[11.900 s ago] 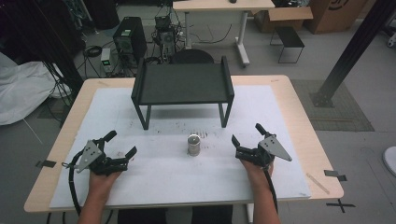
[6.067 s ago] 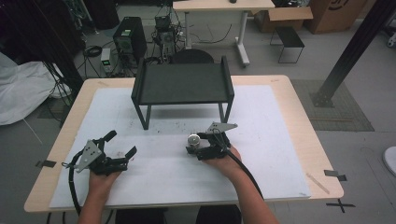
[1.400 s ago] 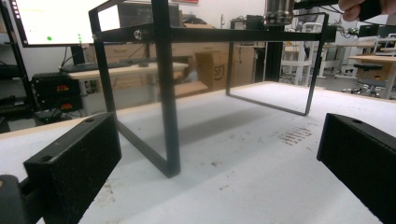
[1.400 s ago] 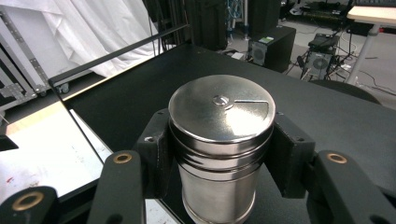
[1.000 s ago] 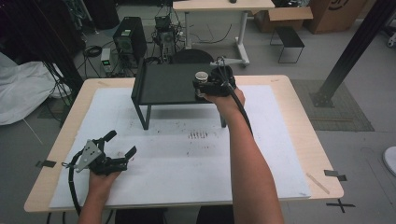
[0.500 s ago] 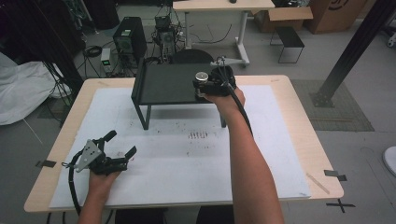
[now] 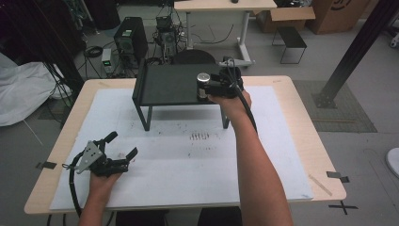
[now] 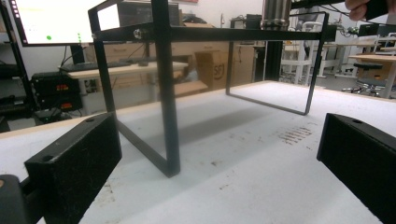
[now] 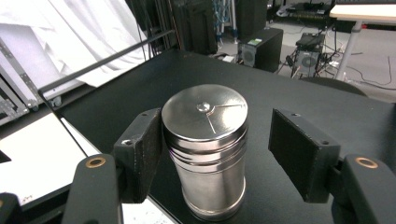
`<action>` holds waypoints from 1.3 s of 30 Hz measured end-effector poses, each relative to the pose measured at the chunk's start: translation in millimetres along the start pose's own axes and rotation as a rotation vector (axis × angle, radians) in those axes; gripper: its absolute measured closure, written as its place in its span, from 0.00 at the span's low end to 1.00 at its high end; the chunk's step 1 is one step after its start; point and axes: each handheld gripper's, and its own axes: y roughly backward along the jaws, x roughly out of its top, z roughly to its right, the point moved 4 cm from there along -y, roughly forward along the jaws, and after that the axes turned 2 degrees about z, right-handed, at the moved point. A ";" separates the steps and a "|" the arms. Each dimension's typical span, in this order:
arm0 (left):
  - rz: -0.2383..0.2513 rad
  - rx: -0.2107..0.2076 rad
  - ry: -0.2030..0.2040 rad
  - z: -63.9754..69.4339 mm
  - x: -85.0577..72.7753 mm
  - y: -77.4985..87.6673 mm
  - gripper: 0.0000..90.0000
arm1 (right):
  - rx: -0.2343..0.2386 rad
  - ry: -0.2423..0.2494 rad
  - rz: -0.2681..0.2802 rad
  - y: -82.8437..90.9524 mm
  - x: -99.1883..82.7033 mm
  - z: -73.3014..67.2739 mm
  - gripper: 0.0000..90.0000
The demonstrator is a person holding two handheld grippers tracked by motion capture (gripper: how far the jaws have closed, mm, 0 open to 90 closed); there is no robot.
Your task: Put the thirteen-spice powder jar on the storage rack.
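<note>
The metal tin (image 9: 205,149) now stands upright on the black shelf (image 7: 169,84), close to its front right edge, with the right tongs (image 9: 215,154) around it. Their jaws have just been opening: in the right gripper view the right-hand pad stands clear of the tin with a gap showing, while the left-hand pad sits right against its side, whether touching or a hair off I cannot tell. So the tin looks released, resting on its own base.

The left tongs (image 7: 120,150) lie low on the white surface (image 7: 188,165) near the person's side, well apart from the shelf, jaws spread wide with nothing between them.

From here the risk, as I judge it, is in the pull-back. The tin is tall and smooth, and the near pad is hard by it; if the hand draws away at a slant before the jaws are wider, that pad could drag or nudge the tin. It stands near the shelf's edge, so a tip could send it rolling off onto the surface below. The trailing cable could also brush it.
</note>
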 end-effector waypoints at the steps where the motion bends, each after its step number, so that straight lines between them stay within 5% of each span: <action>1: 0.000 0.000 0.000 0.0 0.0 0.0 0.00 | 0.000 0.000 0.000 0.0 0.0 0.0 0.39; 19: 0.002 0.002 0.002 0.4 0.0 -0.1 0.00 | 0.066 -0.006 0.119 35.4 10.7 -6.2 0.33; 39: 0.002 0.001 -0.001 0.2 -0.1 0.0 0.00 | 0.074 0.056 0.192 62.8 -7.8 -19.1 0.21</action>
